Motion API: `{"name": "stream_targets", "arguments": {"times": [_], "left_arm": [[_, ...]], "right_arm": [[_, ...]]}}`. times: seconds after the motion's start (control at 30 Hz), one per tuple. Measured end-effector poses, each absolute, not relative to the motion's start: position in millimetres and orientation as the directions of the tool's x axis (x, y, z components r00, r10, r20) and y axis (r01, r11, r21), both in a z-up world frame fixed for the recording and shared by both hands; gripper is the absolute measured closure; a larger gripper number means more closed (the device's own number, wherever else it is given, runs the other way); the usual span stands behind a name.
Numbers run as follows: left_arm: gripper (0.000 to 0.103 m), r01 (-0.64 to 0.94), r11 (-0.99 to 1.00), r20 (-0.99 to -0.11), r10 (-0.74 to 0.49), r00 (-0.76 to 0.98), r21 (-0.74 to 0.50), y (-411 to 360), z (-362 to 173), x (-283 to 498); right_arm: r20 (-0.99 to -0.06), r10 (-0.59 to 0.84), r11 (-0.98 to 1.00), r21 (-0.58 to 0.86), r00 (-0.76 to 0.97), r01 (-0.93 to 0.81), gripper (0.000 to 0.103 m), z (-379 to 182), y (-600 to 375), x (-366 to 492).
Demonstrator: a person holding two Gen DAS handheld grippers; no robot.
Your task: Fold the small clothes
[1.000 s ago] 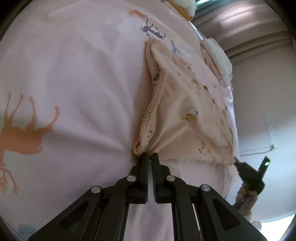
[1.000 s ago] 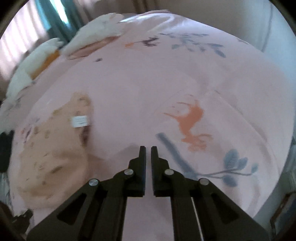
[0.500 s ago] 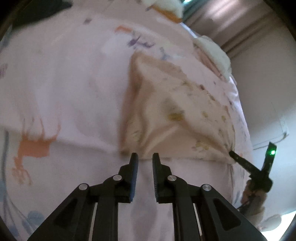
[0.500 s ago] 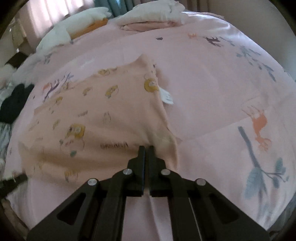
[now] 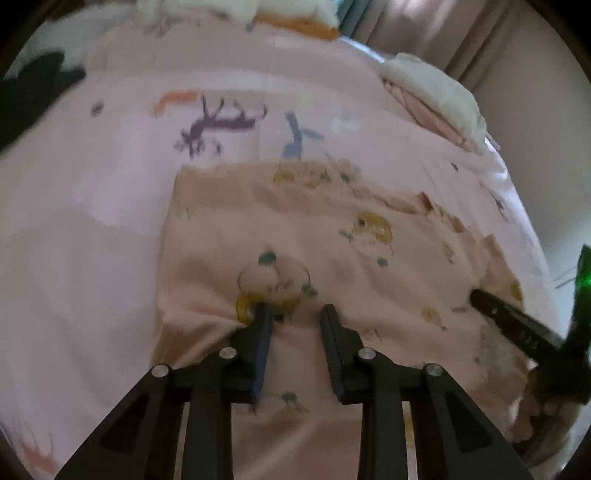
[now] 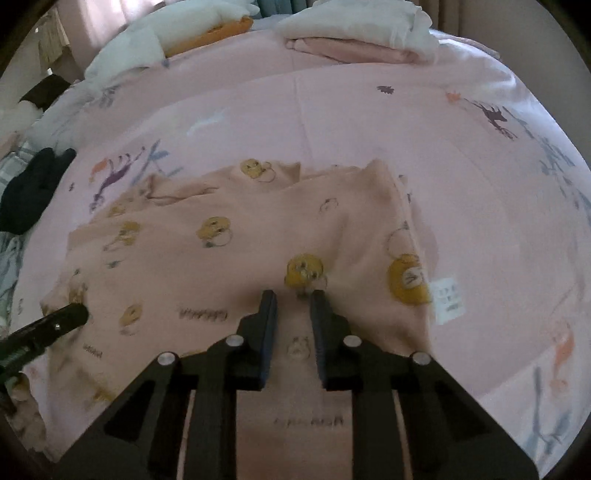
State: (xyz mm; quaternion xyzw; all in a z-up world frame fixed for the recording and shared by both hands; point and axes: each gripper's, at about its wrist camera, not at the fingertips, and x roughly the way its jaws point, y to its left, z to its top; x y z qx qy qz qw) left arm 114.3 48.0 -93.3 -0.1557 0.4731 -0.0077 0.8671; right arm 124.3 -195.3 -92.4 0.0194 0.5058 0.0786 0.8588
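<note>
The little peach garment (image 6: pixel 229 266) looks like soft matt cotton knit with a papery white tag (image 6: pixel 448 300). Bedsheet (image 6: pixel 369 122) is smooth matt cloth, and the gripper fingers (image 6: pixel 266 317) are matt black plastic with shiny metal screws.

text: none legible | garment (image 6: pixel 229 258) print: blurred | white tag (image 6: pixel 448 300): unreadable

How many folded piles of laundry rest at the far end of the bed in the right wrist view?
2: a white and orange pile at the far left, and a white and pink pile at the far right. Others may lie outside the picture.
</note>
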Motion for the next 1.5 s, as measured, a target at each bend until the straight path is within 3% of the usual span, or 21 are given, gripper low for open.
{"name": "stream_targets", "arguments": {"times": [0.43, 0.53, 0.7, 0.87, 0.97, 1.0, 1.2, 1.37, 1.5], "left_arm": [[0.074, -0.139, 0.966, -0.798, -0.093, 0.596, -0.216, 42.2, -89.8, 110.2], [0.074, -0.156, 0.961, -0.798, -0.094, 0.595, -0.23, 44.7, -84.7, 101.1], [0.074, -0.163, 0.967, -0.788, -0.057, 0.613, -0.196, 50.0, -75.5, 72.5], [0.074, -0.201, 0.945, -0.801, -0.092, 0.592, -0.257, 65.3, -84.6, 47.0], [0.074, -0.26, 0.942, -0.812, -0.02, 0.583, -0.21, 76.0, -94.6, 33.8], [0.074, -0.25, 0.938, -0.801, -0.045, 0.597, -0.239, 79.6, -94.4, 31.6], [0.074, -0.292, 0.874, -0.763, -0.128, 0.634, -0.39, 104.4, -89.5, 18.1], [0.07, -0.381, 0.902, -0.773, 0.093, 0.627, -0.201, 103.0, -86.0, 7.8], [0.07, -0.312, 0.846, -0.74, -0.135, 0.659, -0.432, 121.5, -89.0, 1.9]], "right_arm": [[-0.861, 0.161, 0.986, 0.163, 0.482, -0.039, 0.091, -87.1, -203.8, 131.2], [-0.856, 0.111, 0.994, 0.105, 0.504, -0.04, 0.083, -71.7, -199.3, 107.0], [-0.84, 0.131, 0.98, 0.19, 0.527, 0.06, 0.031, -43.1, -219.0, 53.8], [-0.849, 0.21, 0.916, 0.344, 0.485, 0.206, 0.028, -44.5, -247.4, 9.7], [-0.847, 0.274, 0.857, 0.43, 0.455, 0.284, 0.026, -61.6, -260.0, -5.9], [-0.842, 0.299, 0.838, 0.457, 0.45, 0.299, 0.026, -68.2, -262.8, -8.9], [-0.722, 0.436, 0.682, 0.655, 0.538, 0.327, 0.026, -87.7, -264.8, -13.8], [-0.604, 0.568, 0.511, 0.791, 0.559, 0.336, 0.026, -106.7, -255.3, 0.8], [-0.612, 0.54, 0.545, 0.777, 0.577, 0.314, 0.026, -102.4, -239.8, 9.4]]}}
